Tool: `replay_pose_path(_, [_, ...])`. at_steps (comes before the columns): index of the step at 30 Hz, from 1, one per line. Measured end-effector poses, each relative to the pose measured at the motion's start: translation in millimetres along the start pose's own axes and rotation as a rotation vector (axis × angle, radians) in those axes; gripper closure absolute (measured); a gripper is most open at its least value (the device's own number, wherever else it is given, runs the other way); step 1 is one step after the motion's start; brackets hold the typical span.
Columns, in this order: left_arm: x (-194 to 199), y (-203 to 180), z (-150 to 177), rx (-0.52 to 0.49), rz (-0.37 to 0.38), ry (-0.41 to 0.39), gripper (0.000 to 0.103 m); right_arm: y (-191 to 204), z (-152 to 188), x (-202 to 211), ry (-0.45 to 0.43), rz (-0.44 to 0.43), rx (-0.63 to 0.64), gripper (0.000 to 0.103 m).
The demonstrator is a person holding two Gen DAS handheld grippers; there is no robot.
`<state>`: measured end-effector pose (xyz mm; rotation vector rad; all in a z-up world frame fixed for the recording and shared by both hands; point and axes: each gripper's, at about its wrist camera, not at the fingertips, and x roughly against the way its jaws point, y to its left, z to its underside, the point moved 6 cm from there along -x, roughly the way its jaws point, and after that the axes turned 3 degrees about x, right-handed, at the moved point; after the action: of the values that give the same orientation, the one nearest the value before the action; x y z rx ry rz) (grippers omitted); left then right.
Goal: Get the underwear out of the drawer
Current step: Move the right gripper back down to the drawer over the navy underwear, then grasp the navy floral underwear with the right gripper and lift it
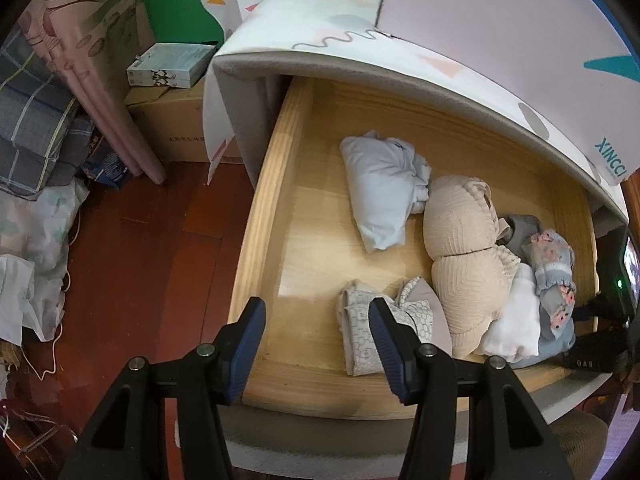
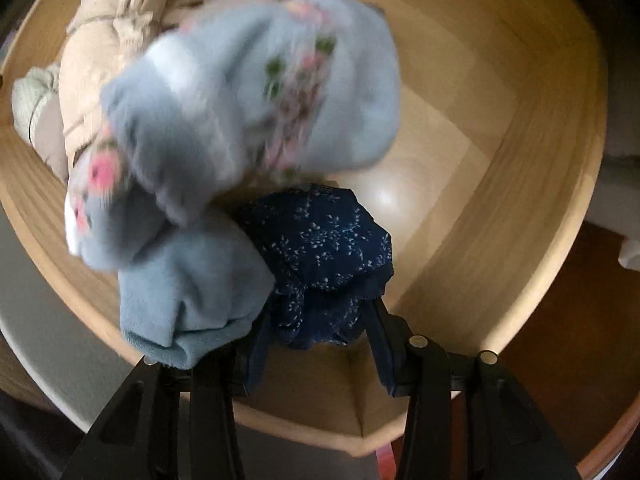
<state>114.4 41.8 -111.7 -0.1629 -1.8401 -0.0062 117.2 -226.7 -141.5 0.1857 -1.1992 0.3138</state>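
Note:
The open wooden drawer holds several garments: a pale blue folded piece, a beige ribbed bra, a white-grey patterned piece, a white piece and blue floral underwear. My left gripper is open and empty above the drawer's front left. In the right wrist view my right gripper has its fingers around a navy floral-print underwear, low inside the drawer. The blurred blue floral underwear and a light blue garment lie right beside it.
A patterned mat or cloth covers the top above the drawer. Left of the drawer is red-brown wood floor with a cardboard box, small boxes, bags and bedding. The other gripper's body shows at the drawer's right end.

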Motion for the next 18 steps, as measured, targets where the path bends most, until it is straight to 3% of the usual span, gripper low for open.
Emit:
replay_pose_path(10, [-1,-6,2,-0.021,-0.010,0.008,0.048,-10,-13,4,-0.093,-0.057,-0.167,0.055])
replay_pose_path(18, [-1,-7,3,-0.022,-0.005,0.011,0.048,-21,-13,8,-0.111,-0.009,-0.191,0.035])
